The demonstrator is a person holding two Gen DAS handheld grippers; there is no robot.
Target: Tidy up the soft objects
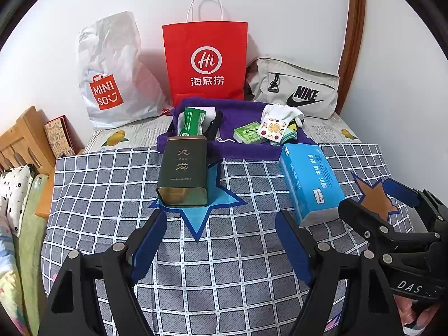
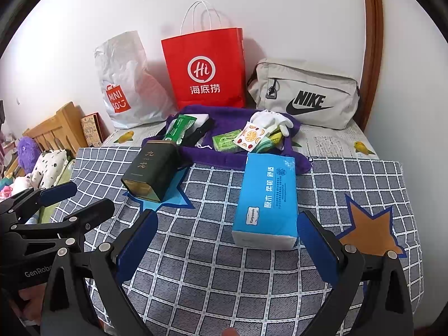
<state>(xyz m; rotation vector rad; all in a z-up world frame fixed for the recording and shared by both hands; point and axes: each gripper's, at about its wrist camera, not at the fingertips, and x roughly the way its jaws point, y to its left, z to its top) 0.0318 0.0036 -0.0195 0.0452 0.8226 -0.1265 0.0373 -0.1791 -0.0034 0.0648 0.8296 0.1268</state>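
In the left wrist view, the left hand-held gripper point(image 1: 221, 240) is held with fingers spread apart and empty, aimed at the dark tin point(image 1: 183, 172) marked "九龙", which lies on a blue star patch. The blue tissue pack point(image 1: 310, 183) lies to its right on the checked cloth point(image 1: 106, 184). In the right wrist view, the right hand-held gripper point(image 2: 228, 247) is likewise spread and empty, with the tissue pack just ahead, probably the next pick. Behind are read "MINISO" point(image 2: 119, 102), "Hi 海底捞" point(image 2: 204, 81) and "NIKE" point(image 2: 309, 100); the pack's smaller print is not clearly legible.

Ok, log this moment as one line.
left hand-held gripper: open, empty | right hand-held gripper: open, empty | blue tissue pack: on checked cloth | tin: on blue star
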